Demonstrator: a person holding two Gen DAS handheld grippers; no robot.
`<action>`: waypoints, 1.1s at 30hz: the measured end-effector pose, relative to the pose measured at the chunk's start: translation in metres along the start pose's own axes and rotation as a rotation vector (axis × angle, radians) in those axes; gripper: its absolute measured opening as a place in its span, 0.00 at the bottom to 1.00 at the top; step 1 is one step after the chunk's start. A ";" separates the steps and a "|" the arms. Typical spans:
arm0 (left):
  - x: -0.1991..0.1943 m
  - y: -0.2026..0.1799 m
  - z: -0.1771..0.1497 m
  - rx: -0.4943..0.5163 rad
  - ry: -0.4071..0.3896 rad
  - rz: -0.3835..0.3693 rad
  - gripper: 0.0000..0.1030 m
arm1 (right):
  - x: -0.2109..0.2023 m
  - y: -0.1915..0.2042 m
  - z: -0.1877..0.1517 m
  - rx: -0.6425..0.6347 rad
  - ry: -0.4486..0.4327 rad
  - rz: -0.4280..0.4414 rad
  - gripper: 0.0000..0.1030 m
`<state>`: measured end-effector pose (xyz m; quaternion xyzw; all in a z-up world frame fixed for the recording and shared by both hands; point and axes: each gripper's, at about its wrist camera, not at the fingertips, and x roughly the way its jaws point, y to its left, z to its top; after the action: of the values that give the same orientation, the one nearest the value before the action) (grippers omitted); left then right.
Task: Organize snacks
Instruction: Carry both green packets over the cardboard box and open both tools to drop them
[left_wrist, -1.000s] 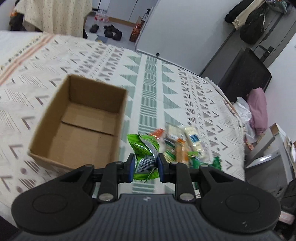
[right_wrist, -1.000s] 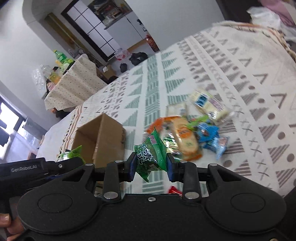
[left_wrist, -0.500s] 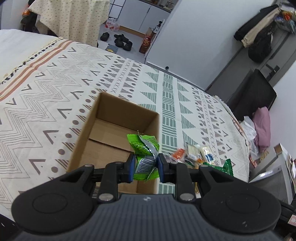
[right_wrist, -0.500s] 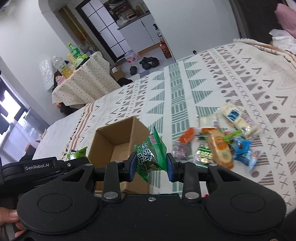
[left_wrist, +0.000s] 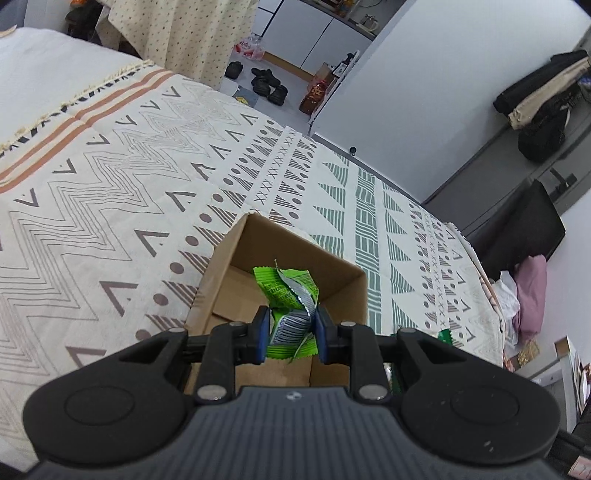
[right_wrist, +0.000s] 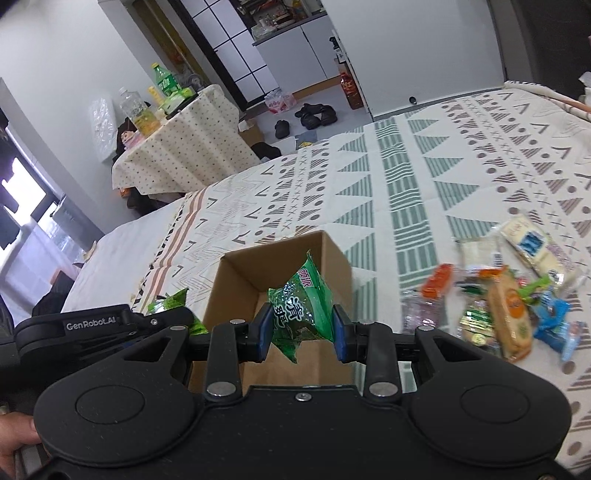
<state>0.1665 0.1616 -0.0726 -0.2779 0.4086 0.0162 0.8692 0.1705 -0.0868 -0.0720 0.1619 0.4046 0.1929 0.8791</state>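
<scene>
An open cardboard box (left_wrist: 334, 275) (right_wrist: 332, 258) stands on the patterned bedspread; what I see of its inside holds nothing. My left gripper (left_wrist: 290, 332) is shut on a light green snack packet (left_wrist: 290, 295) and holds it over the box. My right gripper (right_wrist: 300, 326) is shut on a darker green snack packet (right_wrist: 301, 306), also over the box. The left gripper's body (right_wrist: 92, 328) shows at the left of the right wrist view. A pile of several loose snacks (right_wrist: 506, 295) lies on the bedspread right of the box.
The bedspread (left_wrist: 110, 206) stretches wide to the left and behind the box. A table with bottles (right_wrist: 184, 136) stands beyond the bed. Shoes (left_wrist: 267, 85) lie on the floor. A dark cabinet and a pink cloth (left_wrist: 532, 291) are at the right.
Both grippers have moved left from the snack pile to above the box, each still holding its green packet. The box now sits straight ahead in both views.
</scene>
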 end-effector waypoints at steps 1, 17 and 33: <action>0.004 0.002 0.002 -0.007 0.005 -0.003 0.23 | 0.005 0.003 0.001 -0.002 0.004 -0.001 0.31; 0.044 0.015 0.027 -0.057 0.018 -0.011 0.36 | 0.065 0.024 0.019 0.014 0.049 -0.019 0.31; 0.018 0.007 0.007 -0.028 0.058 0.110 0.85 | 0.050 0.008 0.029 0.081 -0.019 -0.010 0.76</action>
<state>0.1817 0.1673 -0.0848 -0.2677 0.4481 0.0617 0.8507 0.2206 -0.0604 -0.0831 0.1971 0.4044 0.1705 0.8767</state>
